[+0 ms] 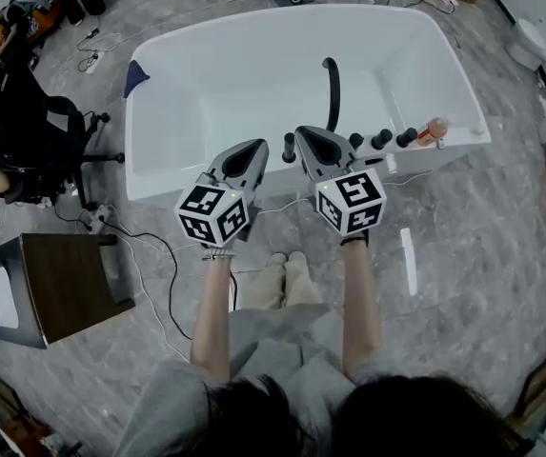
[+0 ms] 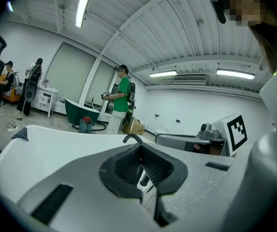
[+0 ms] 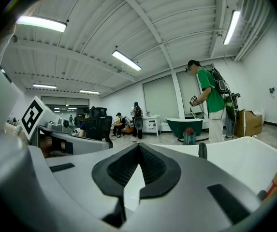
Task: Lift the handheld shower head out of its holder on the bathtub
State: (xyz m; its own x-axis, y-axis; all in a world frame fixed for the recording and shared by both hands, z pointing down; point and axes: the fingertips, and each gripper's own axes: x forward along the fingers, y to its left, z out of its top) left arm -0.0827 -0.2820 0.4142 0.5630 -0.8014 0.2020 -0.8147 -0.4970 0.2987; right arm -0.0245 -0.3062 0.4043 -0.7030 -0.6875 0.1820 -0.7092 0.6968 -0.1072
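both forearms reach straight ahead, nearly parallel and about level, with the left gripper and right gripper side by side over the near rim of the white bathtub, pointing toward its far side. the jaws of each are pressed together with nothing between them. the shower head, apparently the upright black stick, sits in its holder on the near rim between the two gripper tips, left of the curved black spout, not held.

no legible text or labels anywhere
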